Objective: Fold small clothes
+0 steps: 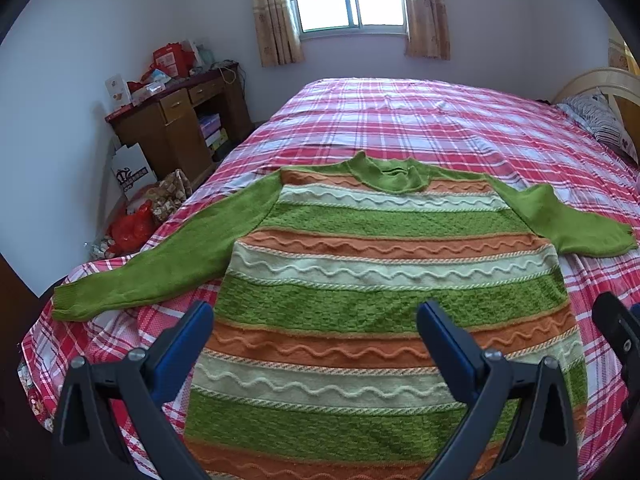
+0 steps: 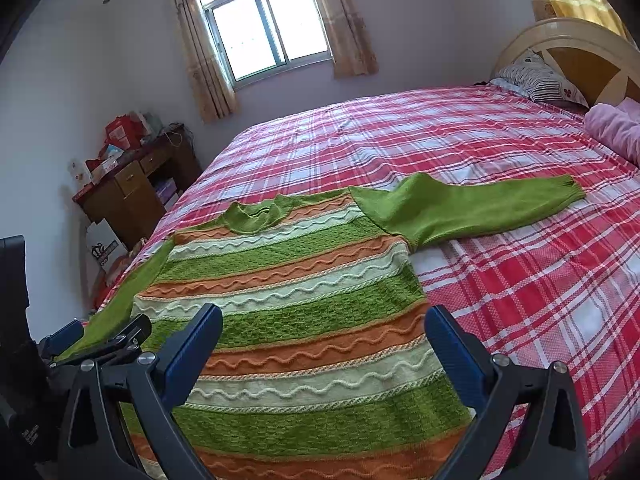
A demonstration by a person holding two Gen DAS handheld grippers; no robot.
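Note:
A small knitted sweater (image 1: 384,280) with green, orange and cream stripes lies flat on the bed, collar away from me, both green sleeves spread out to the sides. It also shows in the right wrist view (image 2: 304,304). My left gripper (image 1: 316,318) is open and empty, held above the sweater's lower body. My right gripper (image 2: 324,322) is open and empty, above the lower right part of the sweater. The left sleeve (image 1: 160,264) reaches the bed's left edge. The right sleeve (image 2: 472,208) lies out on the sheet.
The bed has a red plaid sheet (image 1: 420,120). A wooden desk (image 1: 180,124) with boxes stands left of the bed, with bags (image 1: 136,224) on the floor. A pillow (image 2: 536,80), a headboard (image 2: 580,48) and a pink bundle (image 2: 616,128) are at the right. The right gripper's finger (image 1: 618,332) shows at the left wrist view's right edge.

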